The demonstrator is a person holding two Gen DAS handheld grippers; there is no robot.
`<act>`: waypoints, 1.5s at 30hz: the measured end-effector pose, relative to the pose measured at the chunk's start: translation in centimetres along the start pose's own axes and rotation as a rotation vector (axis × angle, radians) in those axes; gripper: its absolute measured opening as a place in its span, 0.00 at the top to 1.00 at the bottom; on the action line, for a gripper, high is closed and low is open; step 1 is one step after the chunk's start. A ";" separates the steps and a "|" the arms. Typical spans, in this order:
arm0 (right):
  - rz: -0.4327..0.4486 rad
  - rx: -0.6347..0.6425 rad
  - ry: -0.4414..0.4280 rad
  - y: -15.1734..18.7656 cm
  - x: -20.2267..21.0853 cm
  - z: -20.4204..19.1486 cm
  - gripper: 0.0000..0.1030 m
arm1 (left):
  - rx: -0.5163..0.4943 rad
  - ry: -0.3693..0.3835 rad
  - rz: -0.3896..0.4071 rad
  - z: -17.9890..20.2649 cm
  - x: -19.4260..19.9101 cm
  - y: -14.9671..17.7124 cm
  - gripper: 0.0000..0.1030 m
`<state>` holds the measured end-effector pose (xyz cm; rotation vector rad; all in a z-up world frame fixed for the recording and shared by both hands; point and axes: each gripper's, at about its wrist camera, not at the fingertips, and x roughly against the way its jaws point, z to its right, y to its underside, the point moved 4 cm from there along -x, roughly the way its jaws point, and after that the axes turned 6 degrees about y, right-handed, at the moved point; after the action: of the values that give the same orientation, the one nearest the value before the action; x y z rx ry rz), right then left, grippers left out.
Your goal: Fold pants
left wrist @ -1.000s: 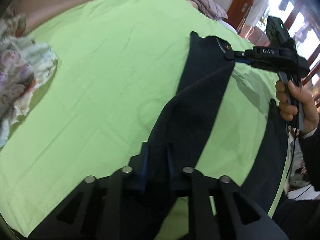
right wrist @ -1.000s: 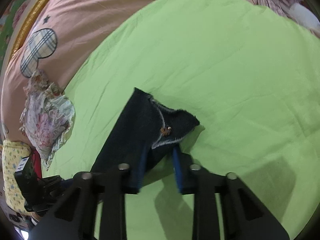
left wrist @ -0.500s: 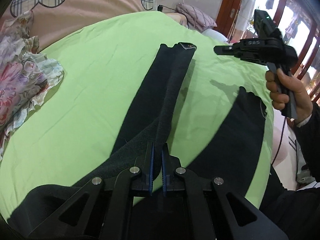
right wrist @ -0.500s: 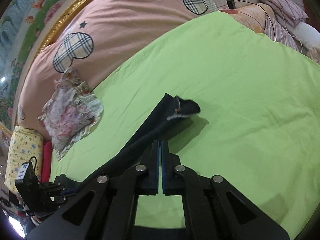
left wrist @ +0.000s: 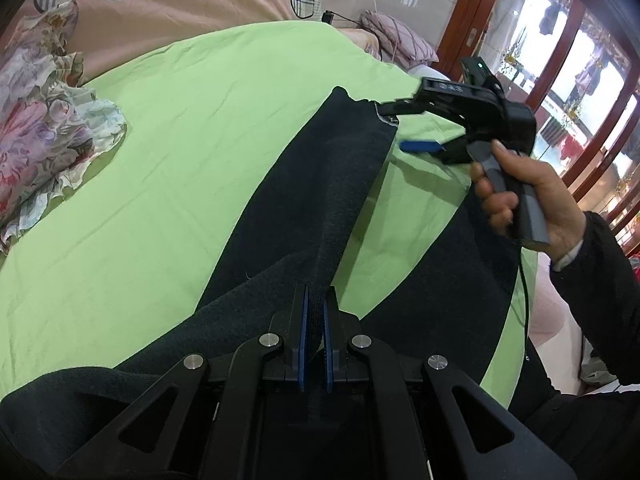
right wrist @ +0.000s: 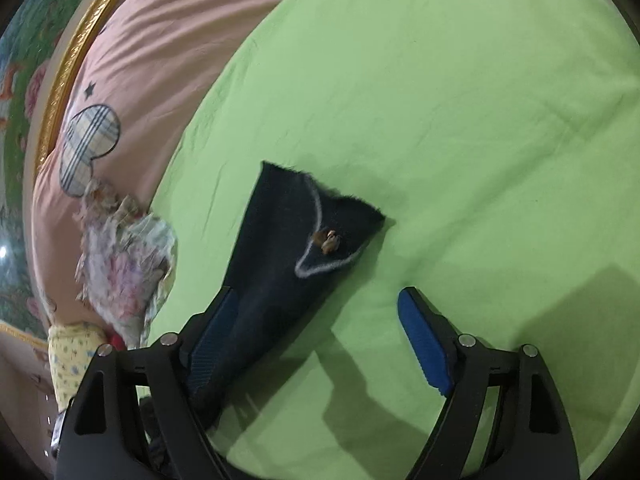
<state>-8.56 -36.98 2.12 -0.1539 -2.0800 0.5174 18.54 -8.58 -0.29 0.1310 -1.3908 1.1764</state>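
Two grippers are working the dark pants [left wrist: 320, 184] lying on the green sheet [left wrist: 160, 160]: the left gripper [left wrist: 314, 320] is pinching a fold of cloth, the right gripper [right wrist: 320, 320] is opening beside the hem, and most folding is seemingly remaining

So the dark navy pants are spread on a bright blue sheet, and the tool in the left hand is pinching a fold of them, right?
Nearly. The dark navy pants lie on a light green sheet, not a blue one; both wrist views show it, the right wrist view most plainly. The rest holds: the left gripper is shut on a fold of the pants, seen in the left wrist view.
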 end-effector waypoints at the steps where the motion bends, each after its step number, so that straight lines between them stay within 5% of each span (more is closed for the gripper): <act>1: 0.020 -0.002 -0.014 -0.3 -0.1 -0.2 0.33 | 0.001 0.001 -0.001 0.1 0.0 0.0 0.96; 6: -0.033 -0.016 -0.053 -1.2 -2.4 -0.8 0.94 | -0.005 -0.007 0.001 0.6 0.2 0.2 0.96; 14: 0.092 0.102 -0.122 1.7 6.1 -1.9 0.94 | -0.027 -0.014 0.033 1.9 2.4 1.9 0.96; 24: 0.064 0.167 -0.097 9.3 12.8 1.0 0.94 | -0.081 0.001 0.057 6.8 4.5 6.4 0.96; 39: 0.061 0.167 0.090 13.4 11.9 6.0 0.94 | -0.052 -0.011 -0.018 8.6 -0.4 10.4 0.93; 45: 0.096 0.114 0.110 13.1 12.9 7.9 0.83 | 0.007 -0.021 -0.013 7.9 -1.0 11.7 0.85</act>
<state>-23.36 -23.54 3.11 -0.2111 -1.9379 0.6694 5.32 -9.05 -5.33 0.1574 -1.4023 1.1717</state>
